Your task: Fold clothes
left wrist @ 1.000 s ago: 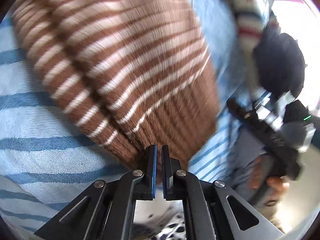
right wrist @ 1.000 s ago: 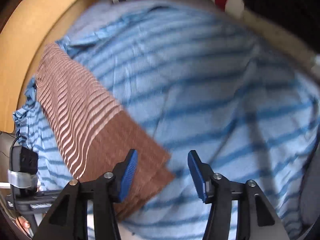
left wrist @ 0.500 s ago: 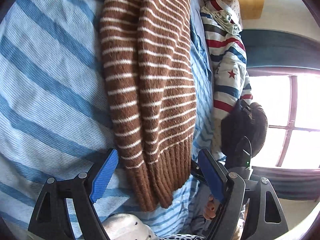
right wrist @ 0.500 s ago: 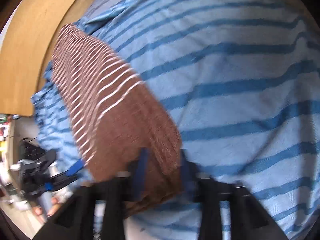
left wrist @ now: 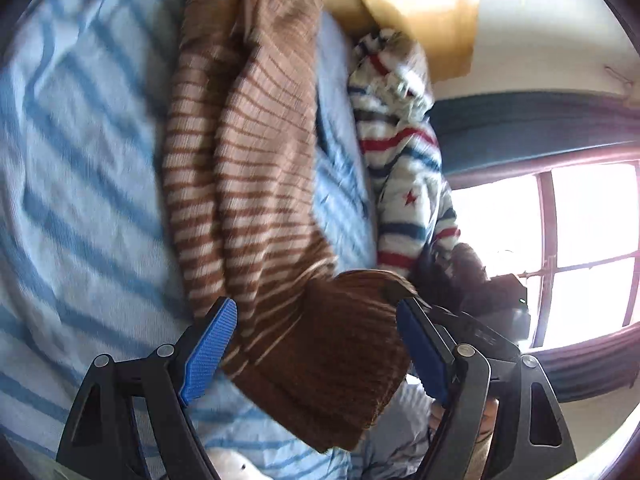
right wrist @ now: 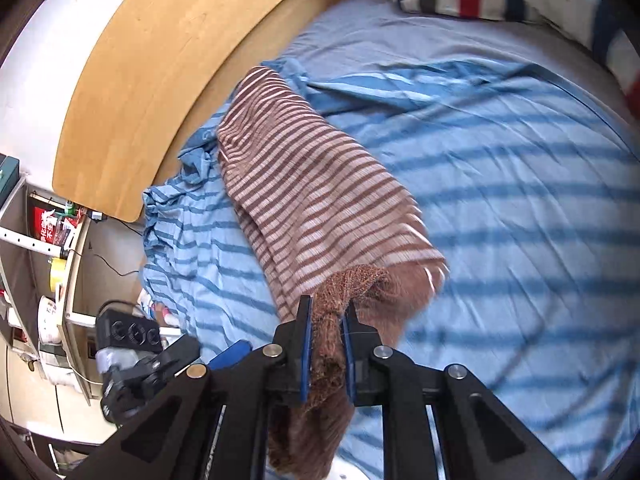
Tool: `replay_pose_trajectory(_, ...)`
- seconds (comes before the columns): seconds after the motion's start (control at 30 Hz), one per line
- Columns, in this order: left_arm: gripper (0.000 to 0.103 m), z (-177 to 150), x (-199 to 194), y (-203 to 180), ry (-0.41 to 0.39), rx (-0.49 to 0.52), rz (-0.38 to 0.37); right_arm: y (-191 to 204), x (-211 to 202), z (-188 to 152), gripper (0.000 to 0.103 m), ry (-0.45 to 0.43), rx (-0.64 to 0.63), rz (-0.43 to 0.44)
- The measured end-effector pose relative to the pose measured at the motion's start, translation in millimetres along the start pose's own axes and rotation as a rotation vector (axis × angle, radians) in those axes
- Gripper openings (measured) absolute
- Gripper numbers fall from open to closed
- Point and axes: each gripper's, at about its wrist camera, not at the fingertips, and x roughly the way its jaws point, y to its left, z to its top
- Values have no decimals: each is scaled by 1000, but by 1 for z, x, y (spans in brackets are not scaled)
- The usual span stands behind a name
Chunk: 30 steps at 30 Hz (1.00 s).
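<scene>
The brown striped sweater (right wrist: 316, 196) lies as a long narrow band on the bed (right wrist: 520, 200), over the blue striped sheet. The right hand-held gripper (right wrist: 325, 354) is closed on the plain ribbed hem and lifts it a little. The left hand-held gripper (left wrist: 316, 356) stands wide apart around the same hem and holds nothing. The pinch takes only a bunched piece of thick knit, so I judge the hem may slip out or stretch. With one end lifted alone, the layers may slide apart and the fold become crooked.
</scene>
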Motion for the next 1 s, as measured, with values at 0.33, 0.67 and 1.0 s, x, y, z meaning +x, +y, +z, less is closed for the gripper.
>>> replay_pose_trajectory(0.33, 77, 35, -16, -64, -241, 273, 148, 4, 73, 84, 15, 4, 79, 3)
replay_pose_trajectory(0.67, 5, 64, 94, -5, -107, 229, 487, 5, 69, 99, 50, -150, 20, -83)
replay_pose_trajectory(1.0, 2, 70, 87, 10, -188, 222, 450, 50, 94, 56, 32, -71, -420, -163)
